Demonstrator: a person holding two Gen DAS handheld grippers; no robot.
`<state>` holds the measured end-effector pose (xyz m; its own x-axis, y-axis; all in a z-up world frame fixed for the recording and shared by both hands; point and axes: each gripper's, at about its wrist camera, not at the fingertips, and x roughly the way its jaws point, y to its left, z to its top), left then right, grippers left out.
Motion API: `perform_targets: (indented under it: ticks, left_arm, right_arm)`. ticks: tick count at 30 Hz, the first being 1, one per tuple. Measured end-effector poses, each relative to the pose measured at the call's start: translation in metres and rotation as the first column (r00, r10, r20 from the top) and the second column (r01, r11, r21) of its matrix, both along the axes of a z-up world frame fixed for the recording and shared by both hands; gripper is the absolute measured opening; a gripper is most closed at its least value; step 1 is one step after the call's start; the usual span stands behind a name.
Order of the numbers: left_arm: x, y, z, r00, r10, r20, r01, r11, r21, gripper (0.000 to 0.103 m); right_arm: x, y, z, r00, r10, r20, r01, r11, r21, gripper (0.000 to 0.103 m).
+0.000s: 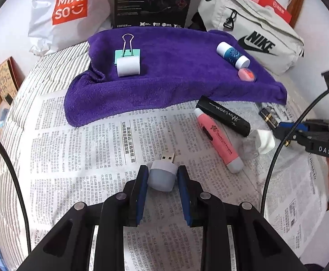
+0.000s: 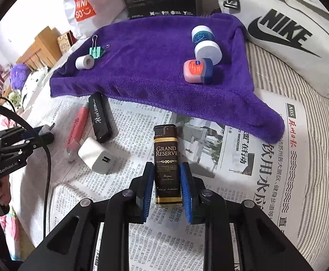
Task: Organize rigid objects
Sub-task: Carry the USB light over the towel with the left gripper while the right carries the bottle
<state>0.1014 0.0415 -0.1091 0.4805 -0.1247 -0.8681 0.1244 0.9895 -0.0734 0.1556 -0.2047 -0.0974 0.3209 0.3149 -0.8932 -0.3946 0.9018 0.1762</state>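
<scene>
Lighter (image 2: 166, 164) clamped between right gripper (image 2: 166, 187) jaws.

two close wrist views angled steeply down, both facing the purple towel (image 1: 164, 72) and newspaper (image 2: 209, 158)

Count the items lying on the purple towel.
4. A binder clip and white tape roll sit at its left; a blue-and-white tube and small pink-lidded jar at its right. Folds might hide more.
</scene>
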Motion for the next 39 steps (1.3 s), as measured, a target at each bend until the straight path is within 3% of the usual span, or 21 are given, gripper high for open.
perform_targets:
  ticks: [4, 9, 14, 24, 39]
  left_arm:
    - [0.003, -0.005, 0.000, 1.000, -0.010, 0.001, 0.010, 1.000, 0.025, 0.026]
    - [0.006, -0.006, 0.000, 1.000, -0.017, 0.002, 0.017, 0.999, 0.035, 0.026]
    - [0.004, -0.004, 0.002, 1.000, -0.012, -0.006, 0.012, 1.000, -0.002, 0.026]
    - [0.002, 0.006, 0.020, 1.000, -0.005, 0.028, 0.007, 0.998, -0.066, 0.026]
    - [0.030, 0.010, 0.046, 0.997, -0.015, 0.074, 0.020, 0.998, -0.062, 0.026]
  right_arm:
    - [0.001, 0.009, -0.001, 0.999, 0.021, 0.026, -0.020, 0.999, -0.027, 0.031]
    - [-0.001, 0.017, -0.001, 0.997, 0.046, 0.067, -0.039, 0.995, -0.094, 0.025]
    - [0.006, 0.002, 0.001, 1.000, 0.008, 0.021, -0.008, 1.000, -0.007, 0.023]
    - [-0.002, -0.007, 0.017, 1.000, 0.013, 0.027, -0.014, 0.999, 0.036, 0.023]
    - [0.013, 0.006, 0.042, 0.998, 0.039, 0.056, -0.045, 0.994, 0.104, 0.023]
